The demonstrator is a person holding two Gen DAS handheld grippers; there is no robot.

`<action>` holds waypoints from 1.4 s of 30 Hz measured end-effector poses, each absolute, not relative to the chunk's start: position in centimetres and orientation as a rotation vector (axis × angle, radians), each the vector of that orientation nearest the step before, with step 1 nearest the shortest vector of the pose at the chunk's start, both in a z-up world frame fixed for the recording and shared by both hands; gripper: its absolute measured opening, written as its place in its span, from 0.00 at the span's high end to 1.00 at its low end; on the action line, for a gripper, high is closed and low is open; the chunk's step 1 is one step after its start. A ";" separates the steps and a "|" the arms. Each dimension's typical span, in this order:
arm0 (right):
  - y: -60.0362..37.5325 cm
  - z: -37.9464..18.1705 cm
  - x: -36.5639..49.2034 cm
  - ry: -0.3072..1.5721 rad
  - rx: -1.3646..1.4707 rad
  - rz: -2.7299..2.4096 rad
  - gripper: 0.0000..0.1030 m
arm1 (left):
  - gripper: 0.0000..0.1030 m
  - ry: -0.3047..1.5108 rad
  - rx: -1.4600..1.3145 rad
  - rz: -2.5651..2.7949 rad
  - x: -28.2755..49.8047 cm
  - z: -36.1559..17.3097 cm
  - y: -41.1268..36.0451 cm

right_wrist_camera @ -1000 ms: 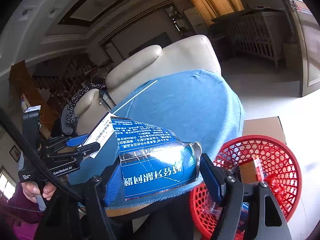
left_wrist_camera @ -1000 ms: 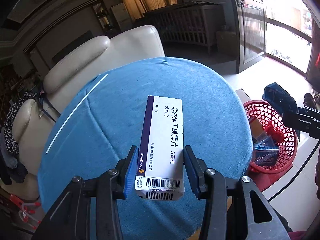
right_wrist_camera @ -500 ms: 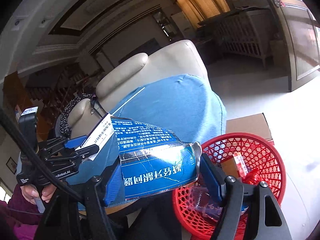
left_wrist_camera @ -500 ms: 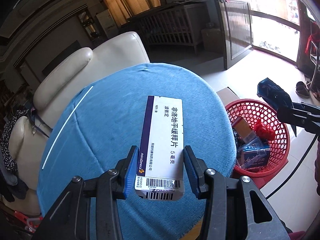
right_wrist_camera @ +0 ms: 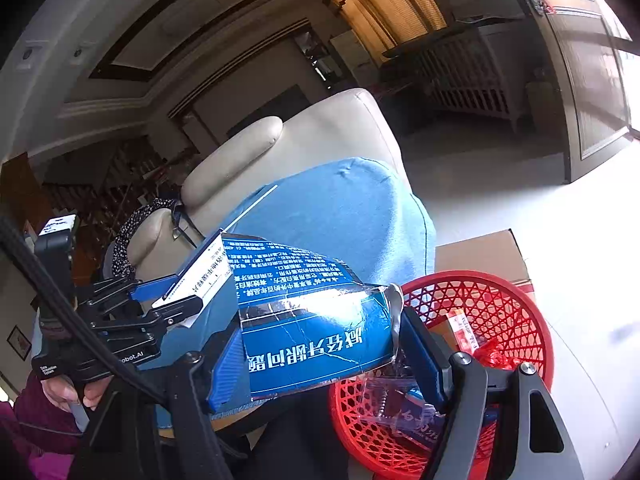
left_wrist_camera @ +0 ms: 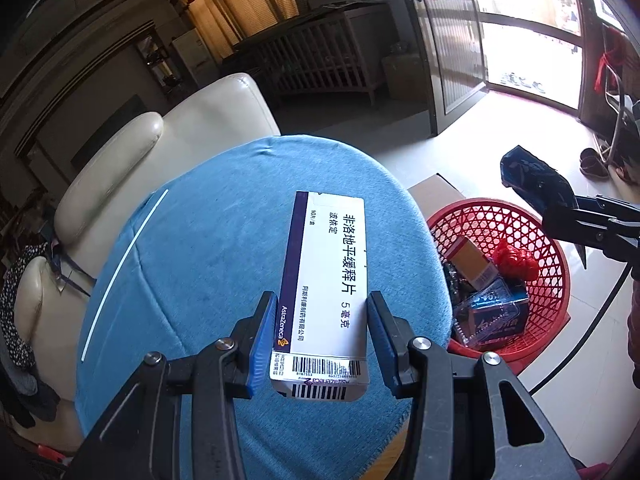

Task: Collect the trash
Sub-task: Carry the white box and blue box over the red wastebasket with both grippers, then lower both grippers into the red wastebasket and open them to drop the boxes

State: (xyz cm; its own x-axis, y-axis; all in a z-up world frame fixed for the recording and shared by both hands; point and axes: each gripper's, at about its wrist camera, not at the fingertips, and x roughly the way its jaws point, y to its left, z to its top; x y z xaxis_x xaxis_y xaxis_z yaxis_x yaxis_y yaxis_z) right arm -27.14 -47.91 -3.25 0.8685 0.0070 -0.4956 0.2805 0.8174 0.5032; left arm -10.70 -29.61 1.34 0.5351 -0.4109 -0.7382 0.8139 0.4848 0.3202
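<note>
Beside the tabletop [left_wrist_camera: 208, 264], both tongs had shifted basketward: left tongs [left_wrist_camera: 322, 332] gripping the box [left_wrist_camera: 326, 280], right tongs [right_wrist_camera: 320, 354] gripping the wrapper [right_wrist_camera: 312, 328]; basket [right_wrist_camera: 516, 300] drop pending.

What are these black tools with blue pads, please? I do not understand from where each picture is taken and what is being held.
No robot here: a person holds a two-finger gripper in each hand, with a camera on each looking along its fingers.

Left camera view: the left gripper clamps a white medicine box above a round table under a blue cloth, where a thin white stick lies.

Right camera view: the right gripper clamps a crumpled blue foil packet. Below stands a red basket already holding some trash. A hand grips the left tool.
</note>
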 end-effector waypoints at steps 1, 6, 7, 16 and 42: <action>-48.0 -3.2 -27.2 0.503 0.604 -0.155 0.27 | 0.54 0.638 0.725 -0.814 -10.7 1.3 -29.8; -48.6 -3.3 -27.8 0.496 0.613 -0.174 0.27 | 0.54 0.631 0.742 -0.834 -11.3 1.2 -30.7; -48.8 -3.3 -27.9 0.494 0.613 -0.178 0.27 | 0.54 0.630 0.744 -0.838 -11.4 1.1 -30.9; -49.7 -3.2 -29.0 0.482 0.625 -0.214 0.27 | 0.54 0.614 0.766 -0.874 -12.3 1.2 -32.6; -51.4 -3.9 -30.7 0.475 0.672 -0.279 0.27 | 0.54 0.616 0.813 -0.918 -14.0 -0.2 -35.6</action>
